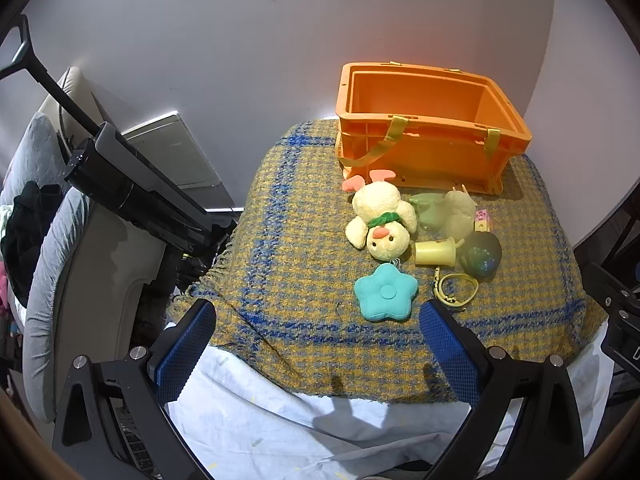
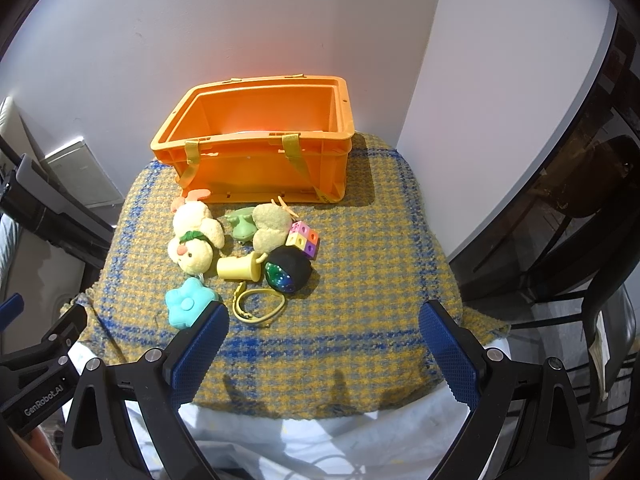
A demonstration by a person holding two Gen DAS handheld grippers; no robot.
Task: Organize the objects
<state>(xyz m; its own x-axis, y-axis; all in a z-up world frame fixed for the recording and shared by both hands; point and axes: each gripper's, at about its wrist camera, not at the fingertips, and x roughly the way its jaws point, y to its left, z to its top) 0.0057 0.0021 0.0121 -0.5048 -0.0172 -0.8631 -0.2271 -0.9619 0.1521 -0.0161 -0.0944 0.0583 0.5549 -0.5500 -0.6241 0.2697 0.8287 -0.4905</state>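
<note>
An open orange crate [image 1: 428,148] [image 2: 256,160] stands at the back of a plaid yellow-blue cloth [image 1: 296,280] [image 2: 360,280]. In front of it lie a plush duck [image 1: 382,222] [image 2: 194,240], a teal star cushion [image 1: 385,293] [image 2: 188,305], a yellow cup [image 1: 436,253] [image 2: 239,268], a dark ball [image 1: 481,254] [image 2: 289,269], a yellow strap loop [image 1: 458,287] [image 2: 259,305], a green frog [image 2: 242,224], a cream plush [image 2: 272,227] and a coloured cube [image 2: 305,239]. My left gripper [image 1: 318,316] and right gripper [image 2: 324,320] are open and empty, near the cloth's front edge.
A white sheet [image 1: 280,420] lies under the cloth. A grey chair [image 1: 44,216] and black equipment [image 1: 132,184] stand at the left. A white wall is behind the crate. A dark cabinet [image 2: 580,184] stands at the right.
</note>
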